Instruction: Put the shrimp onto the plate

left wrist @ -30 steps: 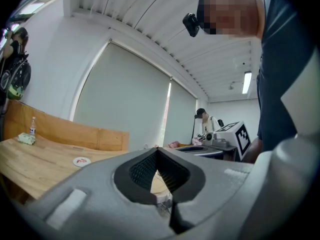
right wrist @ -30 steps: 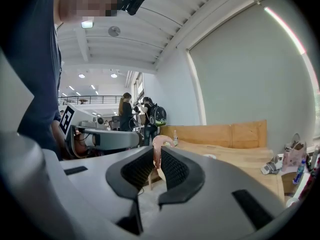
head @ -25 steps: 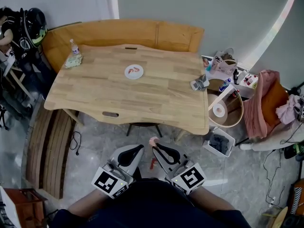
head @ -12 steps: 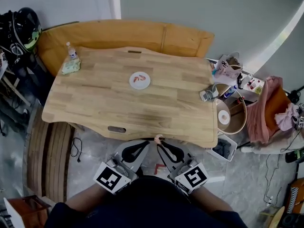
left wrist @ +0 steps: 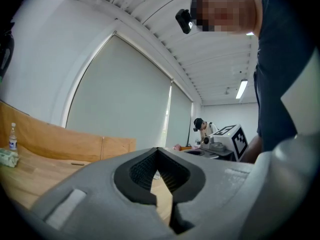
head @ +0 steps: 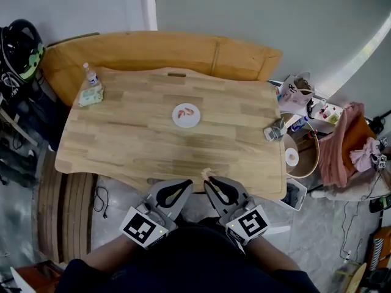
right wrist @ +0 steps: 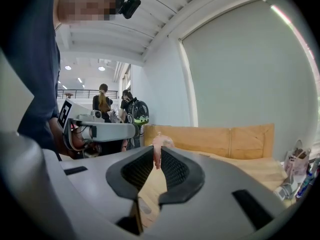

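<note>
A small white plate (head: 186,115) sits at the middle of the wooden table (head: 134,139), with a pink shrimp (head: 188,112) lying on it. My right gripper (head: 207,178) hovers at the table's near edge, shut on another pink shrimp (head: 206,174). In the right gripper view that shrimp (right wrist: 158,148) pokes up from between the dark pads (right wrist: 175,169). My left gripper (head: 189,184) is just to its left, and in the left gripper view its jaws (left wrist: 159,153) meet at the tips with nothing between them.
A small bottle (head: 90,75) and a tissue pack (head: 91,94) stand at the table's far left corner. A crumpled object (head: 275,130) lies at its right edge. An orange bench (head: 165,47) runs behind the table. Bags (head: 297,87) and a round basket (head: 299,154) crowd the floor on the right.
Both grippers have come forward from over the floor to the table's near edge. The right one still holds the shrimp. The table now sits closer in the head view.
</note>
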{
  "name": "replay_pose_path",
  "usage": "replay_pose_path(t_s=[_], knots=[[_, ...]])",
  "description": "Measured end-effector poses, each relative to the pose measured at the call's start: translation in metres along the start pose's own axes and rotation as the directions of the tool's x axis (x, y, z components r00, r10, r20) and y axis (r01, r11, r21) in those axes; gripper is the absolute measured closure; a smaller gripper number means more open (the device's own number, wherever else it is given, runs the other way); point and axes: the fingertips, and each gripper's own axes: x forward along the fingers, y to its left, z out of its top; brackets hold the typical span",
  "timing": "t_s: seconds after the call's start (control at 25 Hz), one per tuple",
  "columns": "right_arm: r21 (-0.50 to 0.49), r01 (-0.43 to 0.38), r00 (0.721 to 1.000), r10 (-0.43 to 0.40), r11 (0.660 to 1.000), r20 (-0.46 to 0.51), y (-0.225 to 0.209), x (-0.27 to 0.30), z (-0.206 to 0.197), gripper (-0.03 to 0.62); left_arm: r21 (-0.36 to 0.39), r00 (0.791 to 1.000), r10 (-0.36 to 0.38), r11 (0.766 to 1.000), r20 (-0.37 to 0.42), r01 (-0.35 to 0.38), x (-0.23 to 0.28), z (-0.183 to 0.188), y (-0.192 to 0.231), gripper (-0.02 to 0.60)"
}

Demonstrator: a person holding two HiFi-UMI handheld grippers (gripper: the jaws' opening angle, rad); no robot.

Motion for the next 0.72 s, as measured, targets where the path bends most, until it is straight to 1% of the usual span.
replay_pose_path(t_s=[0.24, 0.44, 0.6, 0.72], knots=[[-0.012, -0.041, 0.999, 0.041, 0.999, -0.006, -0.023, 0.026, 0.005, 0.542, -0.01, 0.999, 0.044, 0.999, -0.005, -0.044, 0.013, 0.002, 0.025, 0.584], [-0.018, -0.092, 0.995, 0.092, 0.996, -0.03, -0.045, 0.041, 0.001, 0.542, 0.014, 0.998, 0.067, 0.998, 0.021, -0.067, 0.033, 0.012, 0.034, 0.584], [-0.034, -0.129, 0.99, 0.127, 0.991, -0.054, -0.063, 0.054, -0.006, 0.542, 0.0, 0.991, 0.132, 0.991, -0.001, -0.132, 0.043, 0.009, 0.048, 0.584], [-0.037, -0.144, 0.987, 0.141, 0.989, -0.081, -0.078, 0.069, -0.016, 0.542, 0.007, 0.987, 0.159, 0.987, -0.002, -0.159, 0.05, 0.009, 0.054, 0.584]])
